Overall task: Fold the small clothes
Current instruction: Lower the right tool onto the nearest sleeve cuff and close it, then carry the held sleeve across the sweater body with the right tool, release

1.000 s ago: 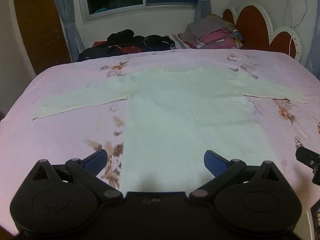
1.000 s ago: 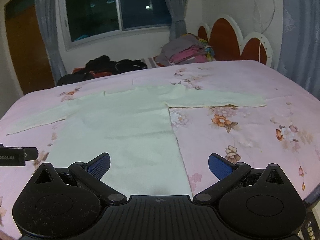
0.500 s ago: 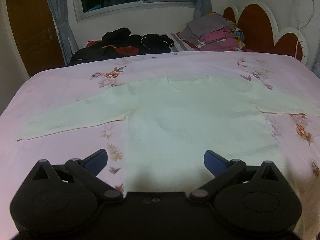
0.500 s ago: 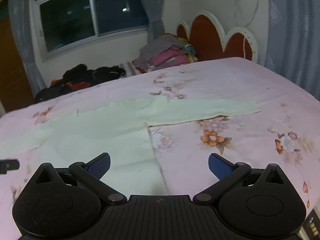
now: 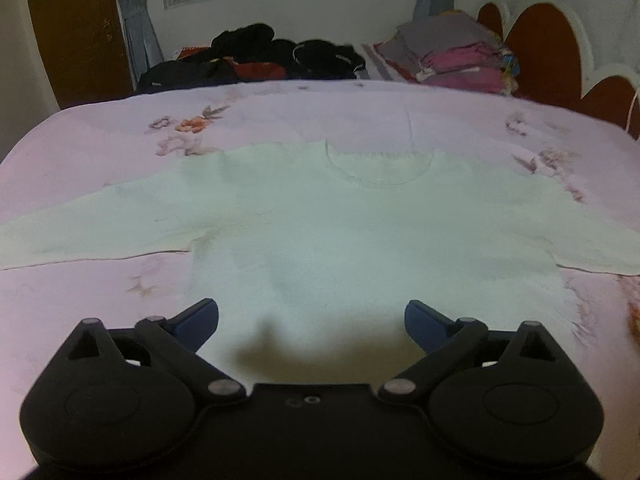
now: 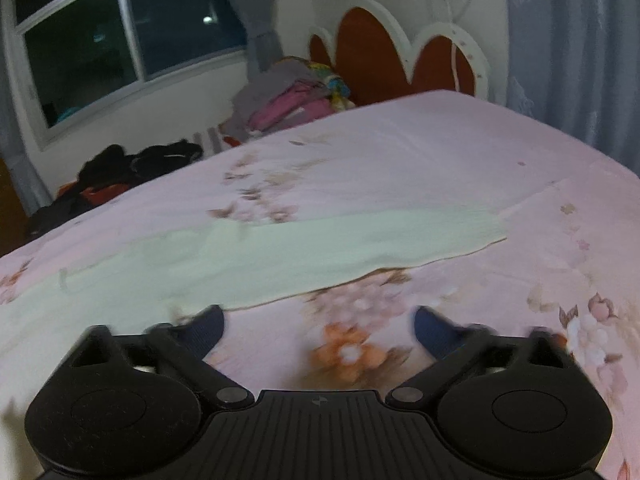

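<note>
a pale long-sleeved shirt lies flat and spread out on the bed, neckline toward the far side and both sleeves stretched out sideways over the pink floral sheet. nothing here works as a container; the bed itself carries everything, and along its far edge sit a heap of dark clothes and, to its right, a stack of folded clothes in grey and pink, next to the red scalloped headboard.

the left gripper hovers over the lower body of the shirt with its blue-tipped fingers spread wide and nothing between them; its shadow falls on the cloth just ahead of it. the right gripper is also spread wide and holds nothing, positioned above bare sheet just below the shirt's right sleeve, over an orange printed flower.

the left wrist view shows the whole shirt body, the round neckline and both sleeves, plus a brown door at far left. the right wrist view is motion-blurred and shows mainly the right sleeve out to its cuff, only a strip of the shirt body at left, a dark window and a grey-blue curtain on the right that the other view lacks.
</note>
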